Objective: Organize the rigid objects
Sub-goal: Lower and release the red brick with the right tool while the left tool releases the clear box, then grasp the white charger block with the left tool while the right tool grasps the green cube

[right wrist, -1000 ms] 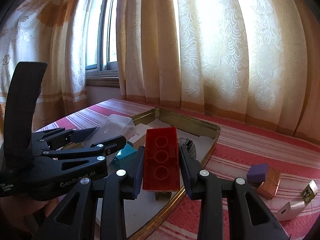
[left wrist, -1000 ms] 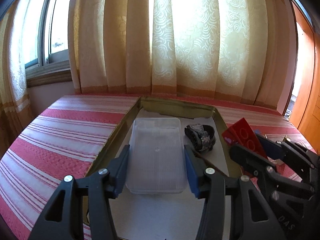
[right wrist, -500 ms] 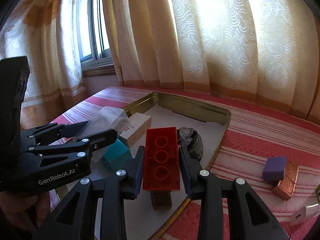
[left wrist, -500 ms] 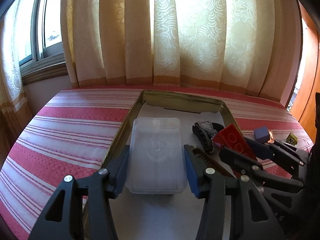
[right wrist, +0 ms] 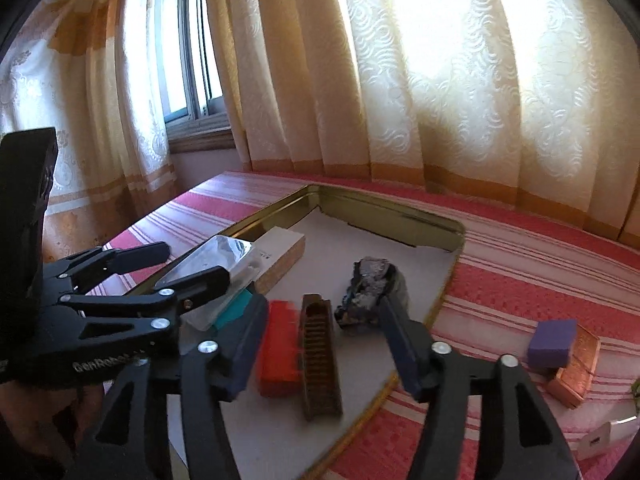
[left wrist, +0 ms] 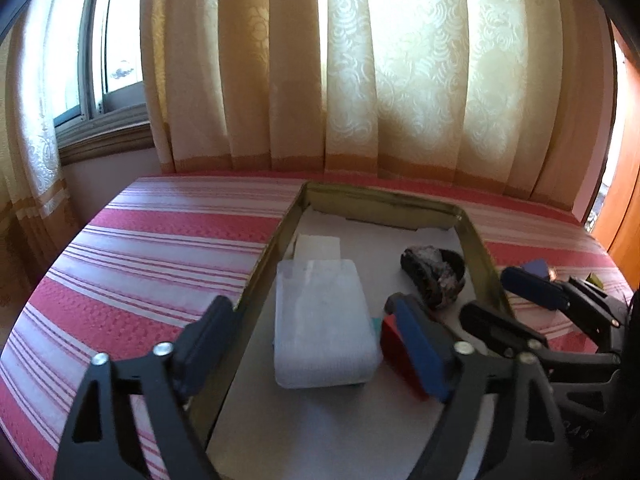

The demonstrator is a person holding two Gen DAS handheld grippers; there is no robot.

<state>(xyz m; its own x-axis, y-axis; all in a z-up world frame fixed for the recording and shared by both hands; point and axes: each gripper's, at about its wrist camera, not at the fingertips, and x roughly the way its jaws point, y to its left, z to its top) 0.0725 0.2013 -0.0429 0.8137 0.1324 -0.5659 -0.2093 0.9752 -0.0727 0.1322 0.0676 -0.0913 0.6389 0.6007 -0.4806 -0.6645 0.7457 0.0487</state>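
The clear plastic box (left wrist: 320, 324) lies in the gold tin tray (left wrist: 476, 240), over a teal block (right wrist: 236, 308). My left gripper (left wrist: 312, 340) straddles the box; its jaws are opening and there are gaps on both sides. In the tray, the red brick (right wrist: 280, 348) rests beside a brown ribbed bar (right wrist: 320, 356). My right gripper (right wrist: 324, 340) stands over both, jaws opening, pads off the brick. A dark lumpy object (right wrist: 368, 292) and a white box (right wrist: 280, 248) also sit in the tray (right wrist: 400, 212).
On the red striped cloth (right wrist: 520, 280) right of the tray lie a purple block (right wrist: 552, 342), a copper box (right wrist: 576, 372) and a white plug (right wrist: 600, 436). The left gripper (right wrist: 172, 266) crowds the tray's left side. Curtains and a window close the far side.
Both grippers' jaws have spread apart. The clear box left the left gripper's grip and the red brick left the right gripper's; both now lie in the tray.
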